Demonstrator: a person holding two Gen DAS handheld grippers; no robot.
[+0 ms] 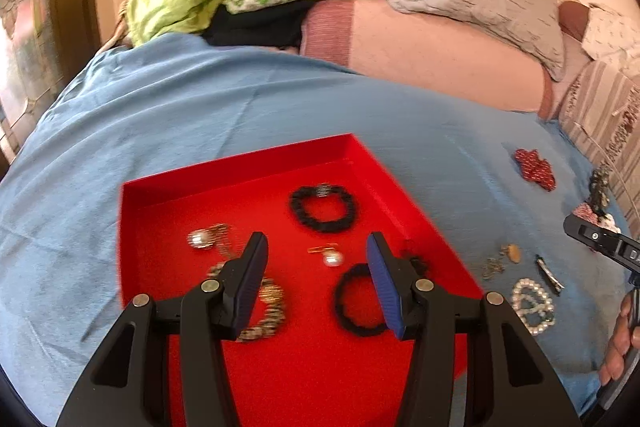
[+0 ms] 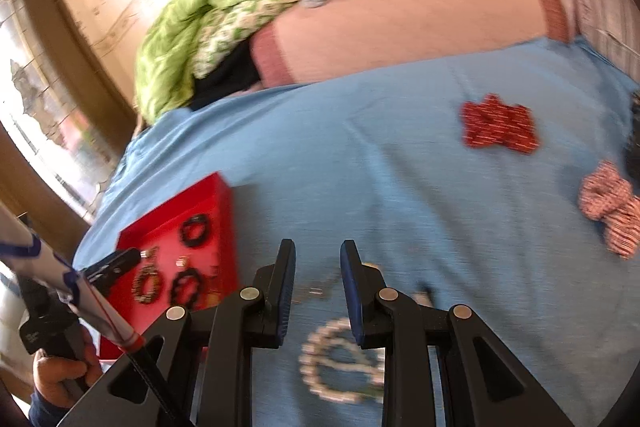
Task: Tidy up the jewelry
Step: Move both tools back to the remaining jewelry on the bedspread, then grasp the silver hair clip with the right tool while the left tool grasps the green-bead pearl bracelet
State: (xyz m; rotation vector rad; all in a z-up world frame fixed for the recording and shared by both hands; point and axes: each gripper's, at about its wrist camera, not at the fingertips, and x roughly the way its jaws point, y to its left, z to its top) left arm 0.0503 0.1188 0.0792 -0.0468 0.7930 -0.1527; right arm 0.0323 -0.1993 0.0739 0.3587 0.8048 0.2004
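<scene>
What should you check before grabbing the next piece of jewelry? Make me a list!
1. Right gripper empty with fingers apart: ok.
2. Pearl bracelet within reach, lying on the blue blanket just under the right fingers: ok.
3. Exact grip spot on the pearls: cannot tell, the right wrist view is blurred.
4. Left gripper open and holding nothing over the red tray: ok.
5. Free room in the tray beside the black beaded bracelet and pearl earring: ok.
6. All jewelry in the tray: not ok, the hair clip and red bow lie outside on the blanket.
</scene>
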